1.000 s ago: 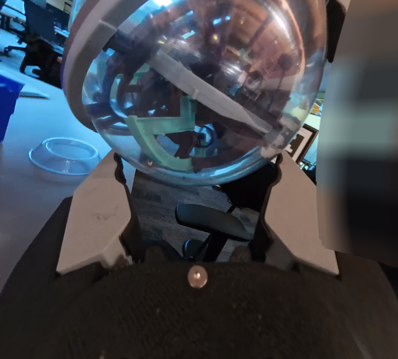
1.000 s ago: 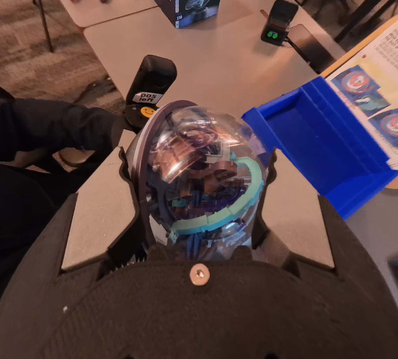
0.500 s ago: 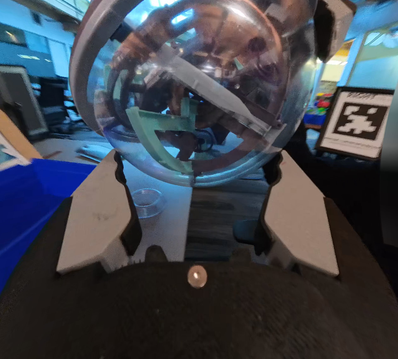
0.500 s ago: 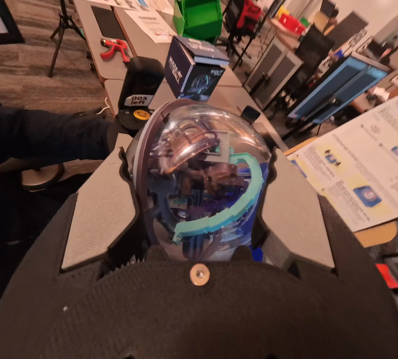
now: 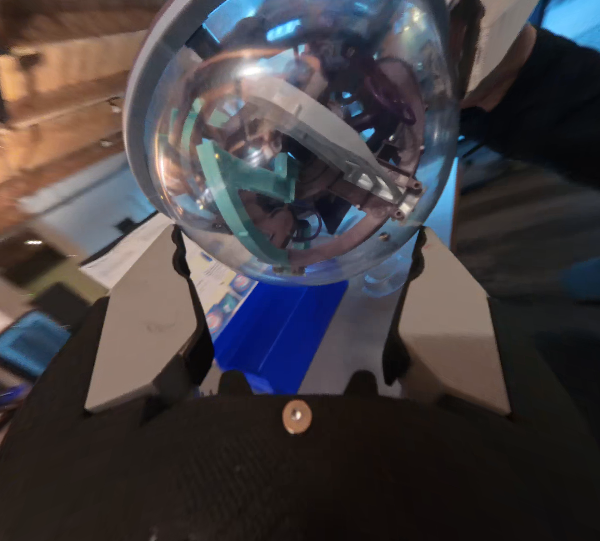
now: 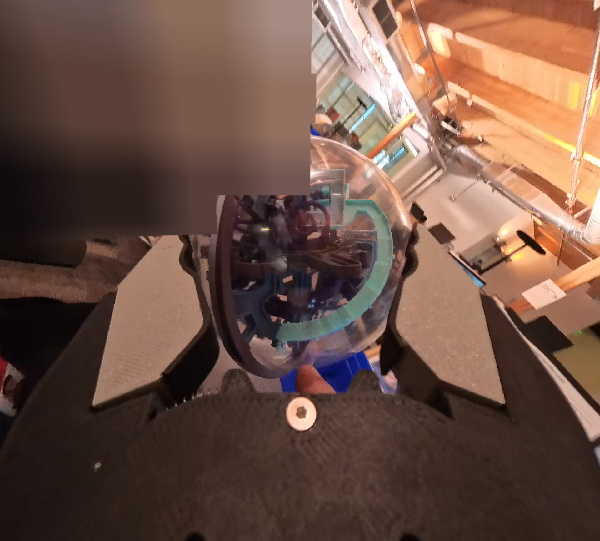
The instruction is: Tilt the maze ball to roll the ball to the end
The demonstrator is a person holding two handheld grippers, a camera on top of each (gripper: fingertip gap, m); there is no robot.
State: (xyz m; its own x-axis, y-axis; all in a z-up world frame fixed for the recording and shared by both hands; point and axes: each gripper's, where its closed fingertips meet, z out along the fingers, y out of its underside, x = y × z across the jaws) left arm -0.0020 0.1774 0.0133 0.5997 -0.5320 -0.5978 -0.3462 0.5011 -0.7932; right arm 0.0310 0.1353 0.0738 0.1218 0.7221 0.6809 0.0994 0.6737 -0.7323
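The maze ball (image 5: 292,112) is a clear sphere with a grey ring around it and teal, brown and grey tracks inside. It is held in the air between both grippers. My left gripper (image 5: 298,233) is shut on its lower part, with the pale fingers (image 5: 146,304) on either side. My right gripper (image 6: 298,249) is shut on the maze ball (image 6: 308,281) from the opposite side, its teal arc facing the camera. I cannot pick out the small ball inside for certain. A blurred patch hides the ball's upper left in the right wrist view.
A blue bin (image 5: 279,330) and printed sheets (image 5: 220,268) lie on the table below the ball, beside a clear plastic stand (image 5: 383,281). A dark sleeve (image 5: 552,122) is at the right. A person's fingertip (image 6: 308,379) touches the ball's underside. Ceiling ducts (image 6: 487,168) fill the right wrist view.
Both grippers have turned together with the ball in them. The right wrist view swung from the table up to the ceiling. The left wrist view now looks down on the blue bin.
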